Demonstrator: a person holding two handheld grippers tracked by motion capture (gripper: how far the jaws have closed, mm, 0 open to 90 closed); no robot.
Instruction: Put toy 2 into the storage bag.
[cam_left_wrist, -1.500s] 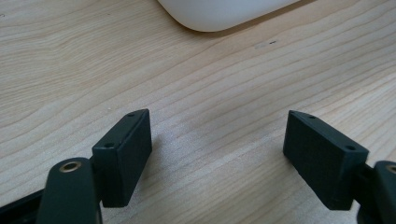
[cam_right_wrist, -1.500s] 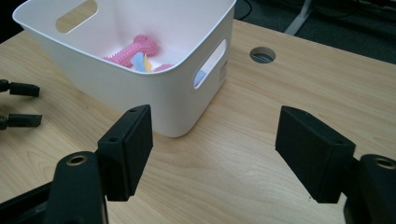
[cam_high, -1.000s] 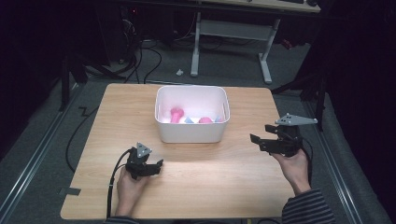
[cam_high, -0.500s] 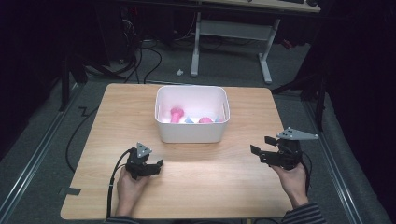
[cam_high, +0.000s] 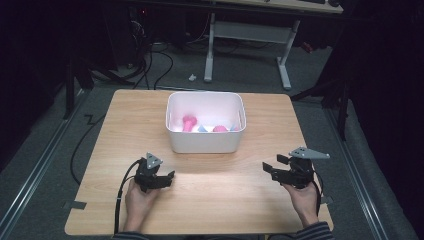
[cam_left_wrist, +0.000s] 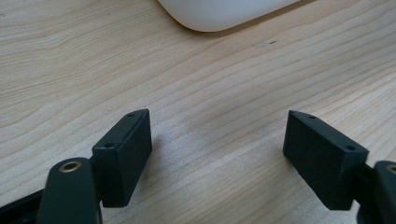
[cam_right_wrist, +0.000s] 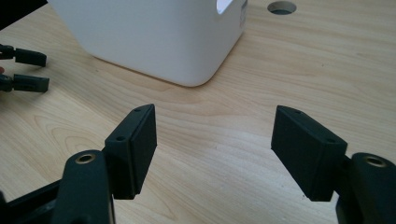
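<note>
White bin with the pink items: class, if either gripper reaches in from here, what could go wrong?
1. The white bin stands loose on the wooden table; a gripper catching its rim could push or tip it.
2. The pink items lie close together with pale blue ones, so the open right gripper or left gripper might grab two or the wrong one.

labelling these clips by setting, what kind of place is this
Probably a lab or workshop set up for recording: a small wooden table on grey floor, cables trailing behind it, a desk frame beyond, and a white bin of toys.
</note>
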